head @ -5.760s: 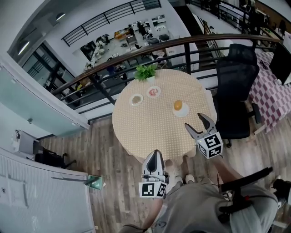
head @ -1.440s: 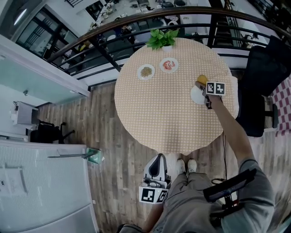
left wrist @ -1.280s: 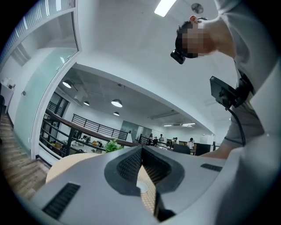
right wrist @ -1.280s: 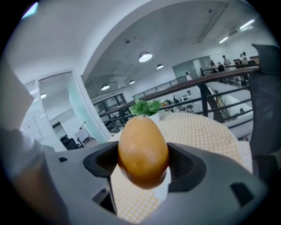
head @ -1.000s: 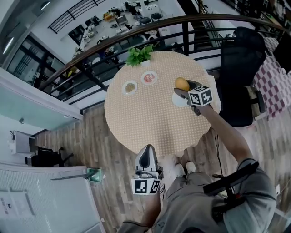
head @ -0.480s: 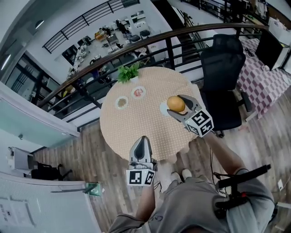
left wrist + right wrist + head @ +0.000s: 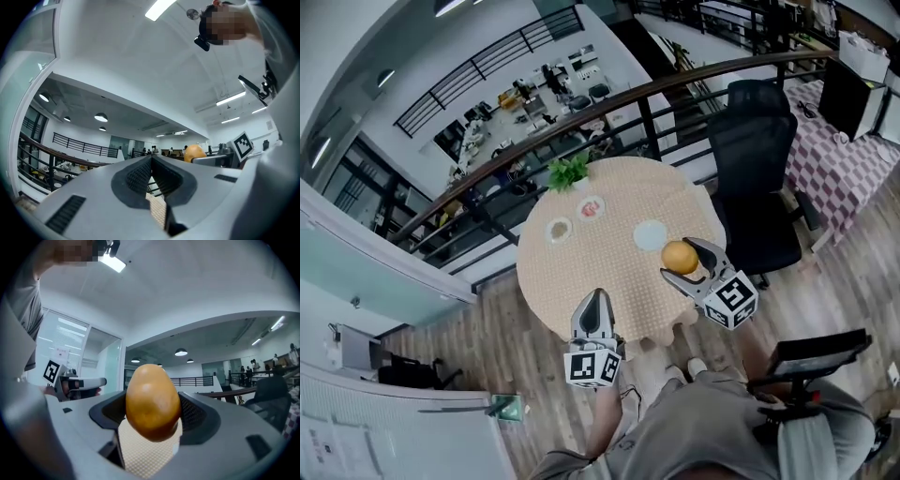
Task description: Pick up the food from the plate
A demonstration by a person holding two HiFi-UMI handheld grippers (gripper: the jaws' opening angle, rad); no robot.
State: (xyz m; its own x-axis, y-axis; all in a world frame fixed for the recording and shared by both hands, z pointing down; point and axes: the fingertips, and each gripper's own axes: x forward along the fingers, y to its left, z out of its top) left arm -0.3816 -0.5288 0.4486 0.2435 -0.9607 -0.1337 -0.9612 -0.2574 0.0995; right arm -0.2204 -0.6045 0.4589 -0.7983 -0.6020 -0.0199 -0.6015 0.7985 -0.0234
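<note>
A round golden-brown piece of food (image 7: 680,256) is clamped between the jaws of my right gripper (image 7: 681,262), held above the front right part of the table, clear of the white plate (image 7: 651,233), which now lies bare. In the right gripper view the food (image 7: 152,401) fills the gap of the right gripper (image 7: 153,414). My left gripper (image 7: 596,302) hangs at the table's front edge with its jaws pressed together and nothing in them. The left gripper view shows the shut left gripper (image 7: 151,161) and the food (image 7: 193,152) off to the right.
The round table (image 7: 609,272) has a beige dotted cloth. Two small dishes of food (image 7: 558,230) (image 7: 592,207) and a green plant (image 7: 569,172) stand at its far side. A black office chair (image 7: 759,178) is right of the table, a railing (image 7: 609,108) behind it.
The right gripper shut on the food on the plate, lifted it, and has carried it back toward me and lower right, off the plate. The left gripper stayed shut near the table's front edge.
</note>
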